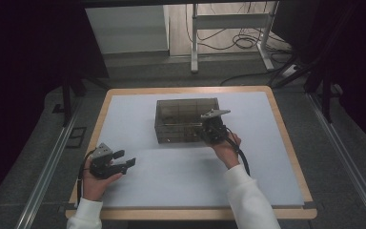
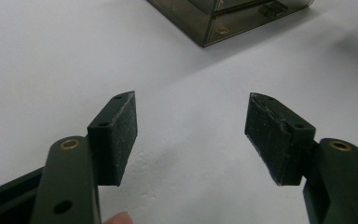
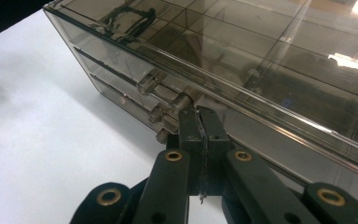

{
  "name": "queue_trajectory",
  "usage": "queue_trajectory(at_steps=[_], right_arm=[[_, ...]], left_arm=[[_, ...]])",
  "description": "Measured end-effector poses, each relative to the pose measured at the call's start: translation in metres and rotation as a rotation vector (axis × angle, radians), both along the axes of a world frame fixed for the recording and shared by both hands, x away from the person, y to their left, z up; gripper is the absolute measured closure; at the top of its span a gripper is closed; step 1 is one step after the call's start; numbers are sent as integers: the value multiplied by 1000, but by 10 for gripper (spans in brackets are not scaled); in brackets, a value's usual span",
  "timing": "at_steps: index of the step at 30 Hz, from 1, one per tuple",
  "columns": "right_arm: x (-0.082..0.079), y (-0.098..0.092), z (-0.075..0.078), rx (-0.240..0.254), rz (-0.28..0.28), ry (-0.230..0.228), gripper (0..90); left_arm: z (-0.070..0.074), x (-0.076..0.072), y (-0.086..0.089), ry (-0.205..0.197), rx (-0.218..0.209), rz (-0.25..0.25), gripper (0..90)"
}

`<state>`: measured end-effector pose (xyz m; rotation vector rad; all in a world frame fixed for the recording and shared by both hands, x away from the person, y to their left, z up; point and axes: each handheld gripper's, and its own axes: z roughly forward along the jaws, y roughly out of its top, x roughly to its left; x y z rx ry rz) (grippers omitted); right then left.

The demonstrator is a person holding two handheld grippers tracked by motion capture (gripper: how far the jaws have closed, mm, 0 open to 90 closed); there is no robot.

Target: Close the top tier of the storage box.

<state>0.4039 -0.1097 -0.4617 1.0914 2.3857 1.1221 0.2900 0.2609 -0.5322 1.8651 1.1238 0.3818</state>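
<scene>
**Right gripper pressed shut at the drawer box front**

The right hand (image 1: 227, 149) reaches forward from the near right, its right gripper (image 1: 213, 130) levelled at the smoky transparent drawer box (image 1: 183, 117). Its jaws are fully closed, pads together, tips against the box's near face by the small drawer knobs (image 3: 161, 114); whether they pinch anything cannot be told. The box stands mid-table on the white mat (image 1: 181, 176), showing gridded compartments and stacked drawers. The left gripper (image 1: 124, 160) rests near left, well apart from the box, jaws spread wide and empty.
</scene>
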Motion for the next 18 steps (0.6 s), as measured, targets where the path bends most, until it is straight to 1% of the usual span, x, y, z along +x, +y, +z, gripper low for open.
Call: queue_trajectory(at_steps=[6,10,15,16,18], right_arm=[[-6,-6,3,7,1,-10,896],[-11,-13,4,11,14,-17,892],[-23,-27,4,7,25,-27,826],[-25,-30,4,7,27,-32,800],[-31,-36,4,1,35,-35,719]], left_arm=[[0,0,-2,0,4,-6,343],[0,0,-2,0,4,-6,343],[0,0,-3,0,6,-8,344],[0,0,-4,2,6,-8,343],[0,0,-4,1,9,-12,343]])
